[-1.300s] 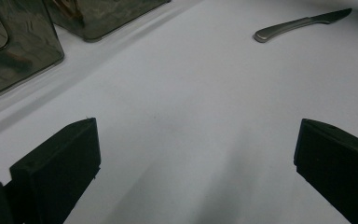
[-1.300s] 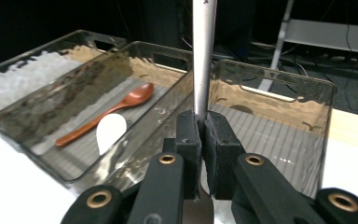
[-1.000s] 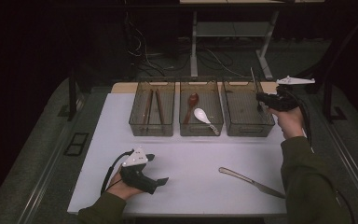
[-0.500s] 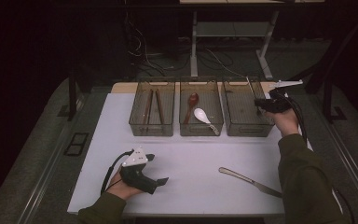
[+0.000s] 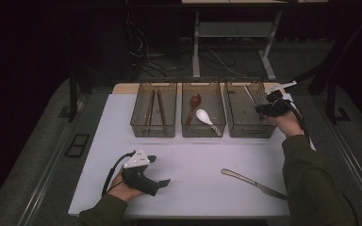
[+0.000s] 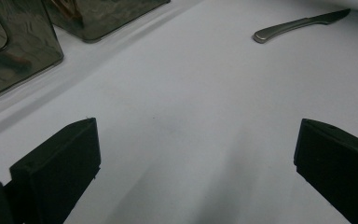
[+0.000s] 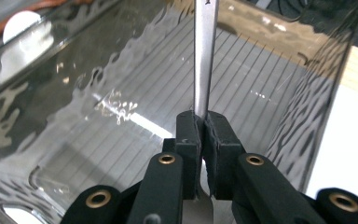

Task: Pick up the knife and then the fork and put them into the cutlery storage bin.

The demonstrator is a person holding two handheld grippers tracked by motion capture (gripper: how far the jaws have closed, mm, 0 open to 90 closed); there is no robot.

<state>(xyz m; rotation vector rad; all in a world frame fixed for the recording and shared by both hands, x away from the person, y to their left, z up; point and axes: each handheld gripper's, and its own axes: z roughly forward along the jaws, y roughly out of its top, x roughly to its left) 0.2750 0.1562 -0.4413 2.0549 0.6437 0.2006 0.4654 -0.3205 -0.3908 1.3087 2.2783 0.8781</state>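
While the right gripper [image 7: 203,135] clamps a flat silver metal utensil [image 7: 205,51] by one end, its long axis runs straight ahead from the jaws, slanting over the smoky transparent plastic bin [image 5: 250,127] on the right. Left gripper [image 6: 191,163] rests spread wide on the white tabletop [image 6: 191,93], holding nothing; a silver table knife [image 5: 252,181] lies nearer the right hand.

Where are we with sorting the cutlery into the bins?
Done: chopsticks in the left bin, two spoons in the middle bin. In hand: the right gripper is shut on a metal utensil over the right bin. Left: the knife on the table; the left gripper is open.
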